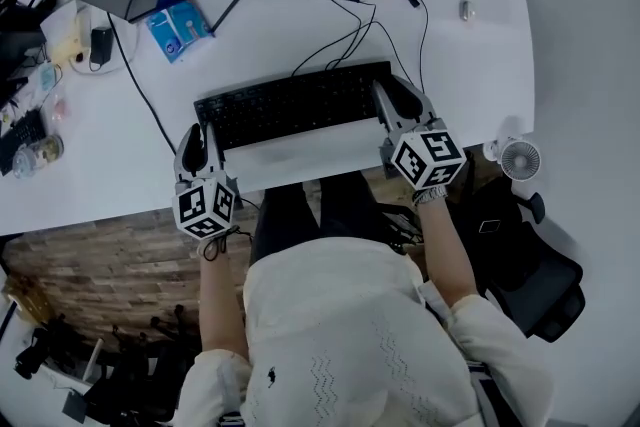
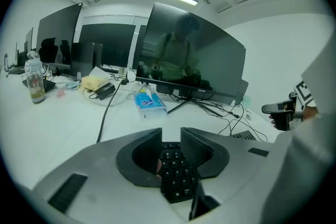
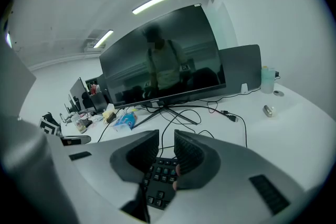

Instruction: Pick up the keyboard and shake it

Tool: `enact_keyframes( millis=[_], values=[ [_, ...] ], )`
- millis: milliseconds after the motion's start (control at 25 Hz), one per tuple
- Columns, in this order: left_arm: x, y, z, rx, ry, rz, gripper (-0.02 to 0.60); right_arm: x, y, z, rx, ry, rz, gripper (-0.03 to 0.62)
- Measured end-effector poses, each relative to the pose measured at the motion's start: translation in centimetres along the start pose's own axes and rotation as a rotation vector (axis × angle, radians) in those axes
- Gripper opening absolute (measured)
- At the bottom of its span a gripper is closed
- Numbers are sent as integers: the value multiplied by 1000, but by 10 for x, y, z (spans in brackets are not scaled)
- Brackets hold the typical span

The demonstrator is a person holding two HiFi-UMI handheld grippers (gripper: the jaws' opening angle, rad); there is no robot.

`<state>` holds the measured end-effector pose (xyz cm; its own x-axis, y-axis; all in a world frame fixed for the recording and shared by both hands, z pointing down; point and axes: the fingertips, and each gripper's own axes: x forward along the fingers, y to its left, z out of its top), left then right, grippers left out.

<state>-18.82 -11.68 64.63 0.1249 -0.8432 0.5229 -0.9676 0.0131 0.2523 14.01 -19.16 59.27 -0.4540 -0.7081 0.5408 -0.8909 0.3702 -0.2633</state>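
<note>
The black keyboard (image 1: 295, 103) lies flat, keys up, on the white worktop (image 1: 480, 65) near its front edge, just in front of the person. Its long axis runs left to right across the head view, with the right end a little farther from the person than the left. It is slim and dark all over, with rows of low black keys bearing pale legends. The left tongs (image 1: 200, 133) sit at its left end and the right tongs (image 1: 395, 90) at its right end, both angled downward. In the left gripper view the left tongs (image 2: 171, 136) stand slightly spread, with keys (image 2: 176, 170) showing through the narrow gap. The right tongs (image 3: 166, 139) are likewise a little apart over the end keys (image 3: 160, 176). Neither pair pinches anything.
</note>
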Motion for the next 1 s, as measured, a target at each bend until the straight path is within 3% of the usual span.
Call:
enact_keyframes(
  millis=[40, 480, 680, 1000],
  values=[
    [2, 0, -2, -1, 6, 2, 128, 2, -2, -2, 2, 5, 3, 94],
    [20, 4, -18, -12, 59, 5, 181, 17, -29, -35, 35, 81, 20, 188],
    [27, 7, -25, -62, 73, -5, 224, 26, -44, -52, 58, 113, -11, 257],
    [36, 16, -42, -108, 123, 21, 250, 39, -61, -70, 98, 161, -12, 291]
  ],
)
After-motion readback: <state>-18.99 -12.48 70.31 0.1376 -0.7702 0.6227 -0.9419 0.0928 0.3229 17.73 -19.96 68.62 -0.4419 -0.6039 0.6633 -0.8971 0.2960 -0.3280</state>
